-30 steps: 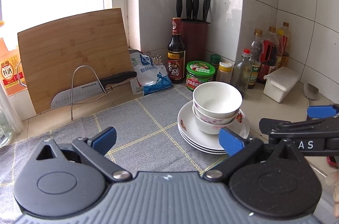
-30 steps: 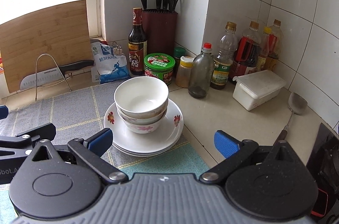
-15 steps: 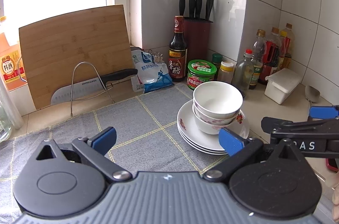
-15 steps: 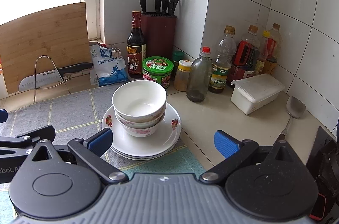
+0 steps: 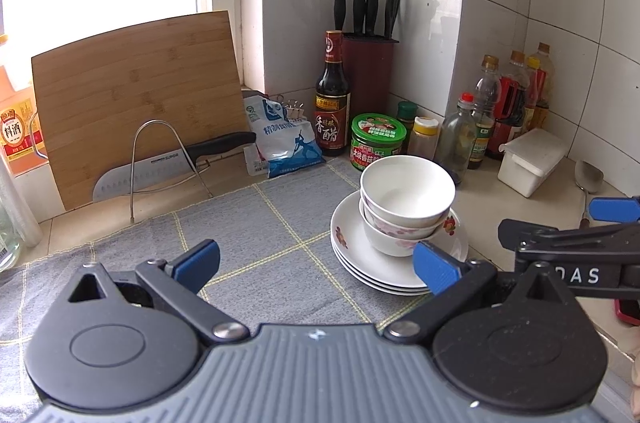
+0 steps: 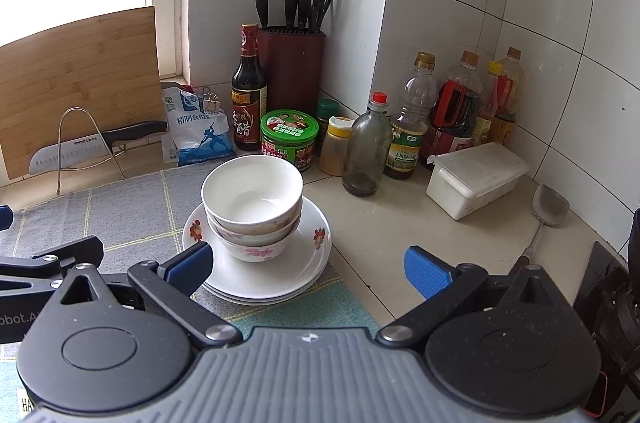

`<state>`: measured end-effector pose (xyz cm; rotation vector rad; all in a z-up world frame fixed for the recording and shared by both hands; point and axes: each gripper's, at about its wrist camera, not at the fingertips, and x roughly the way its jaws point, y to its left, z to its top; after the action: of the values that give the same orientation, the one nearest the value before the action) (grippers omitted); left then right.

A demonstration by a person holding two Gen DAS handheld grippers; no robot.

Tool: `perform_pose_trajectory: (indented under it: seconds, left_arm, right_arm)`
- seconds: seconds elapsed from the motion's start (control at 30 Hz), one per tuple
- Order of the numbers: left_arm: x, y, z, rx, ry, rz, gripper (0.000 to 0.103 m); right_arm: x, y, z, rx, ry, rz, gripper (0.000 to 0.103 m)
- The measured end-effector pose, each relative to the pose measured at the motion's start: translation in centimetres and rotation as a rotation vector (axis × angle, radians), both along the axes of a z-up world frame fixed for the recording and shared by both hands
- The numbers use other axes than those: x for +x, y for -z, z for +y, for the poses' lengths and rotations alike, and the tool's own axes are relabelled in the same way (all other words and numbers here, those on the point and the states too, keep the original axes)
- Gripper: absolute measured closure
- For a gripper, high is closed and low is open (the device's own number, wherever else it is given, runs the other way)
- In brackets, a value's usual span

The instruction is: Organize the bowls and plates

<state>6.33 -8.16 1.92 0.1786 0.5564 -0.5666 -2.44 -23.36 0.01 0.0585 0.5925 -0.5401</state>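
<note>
Bowls (image 5: pixel 406 201) nested atop stacked plates (image 5: pixel 372 273) at mat's (image 5: pixel 256 235) right edge, both grippers (image 5: pixel 316 261) (image 6: pixel 308 265) wide open, empty, drawn slightly back since a second ago; organizing apparently complete.

Both wrist views low over counter, facing tiled corner; share stacked bowls (image 5: pixel 406 201) (image 6: pixel 252 199).

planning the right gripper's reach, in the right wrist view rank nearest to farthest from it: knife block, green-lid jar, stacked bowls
From the right gripper:
1. stacked bowls, just ahead to its left, on the plates
2. green-lid jar, behind the bowls
3. knife block, back against the tiled wall
</note>
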Motion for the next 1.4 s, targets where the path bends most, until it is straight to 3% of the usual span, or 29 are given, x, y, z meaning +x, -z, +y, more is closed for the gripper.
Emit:
perform_pose_trajectory:
  seconds: [1.4]
  left_arm:
    - [0.13, -0.27, -0.05, -0.004, -0.008, -0.002, 0.001]
  right_arm:
    - [0.07, -0.64, 0.06, -0.027, 0.002, 0.001, 0.0]
